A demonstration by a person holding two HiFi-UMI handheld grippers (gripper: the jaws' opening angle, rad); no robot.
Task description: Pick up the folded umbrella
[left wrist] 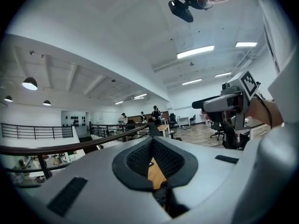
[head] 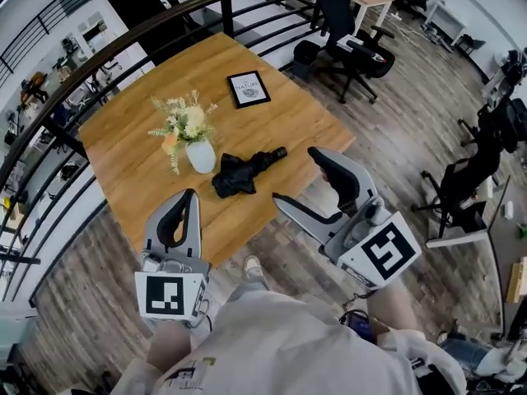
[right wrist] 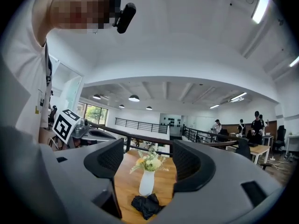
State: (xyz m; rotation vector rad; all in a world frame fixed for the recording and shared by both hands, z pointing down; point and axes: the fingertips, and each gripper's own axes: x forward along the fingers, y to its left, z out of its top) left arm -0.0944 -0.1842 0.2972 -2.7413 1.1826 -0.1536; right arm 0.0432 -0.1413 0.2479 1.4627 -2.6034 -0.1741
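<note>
Folded umbrella (head: 243,174) lies on tabletop (head: 132,159) beside vase (head: 200,156); left gripper (head: 191,196) fingers closed and empty, right gripper (head: 298,175) fingers open and empty.

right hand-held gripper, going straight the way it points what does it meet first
Probably the folded umbrella, lying low on the table between the open jaws of the right hand-held gripper; the vase stands behind. Height is unclear, so it could pass over and meet the vase.

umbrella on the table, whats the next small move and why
Probably ease the right gripper forward and down toward the narrow end of the folded umbrella: its jaws stand open, empty and short of it, and the vase stands close by the other end.
</note>
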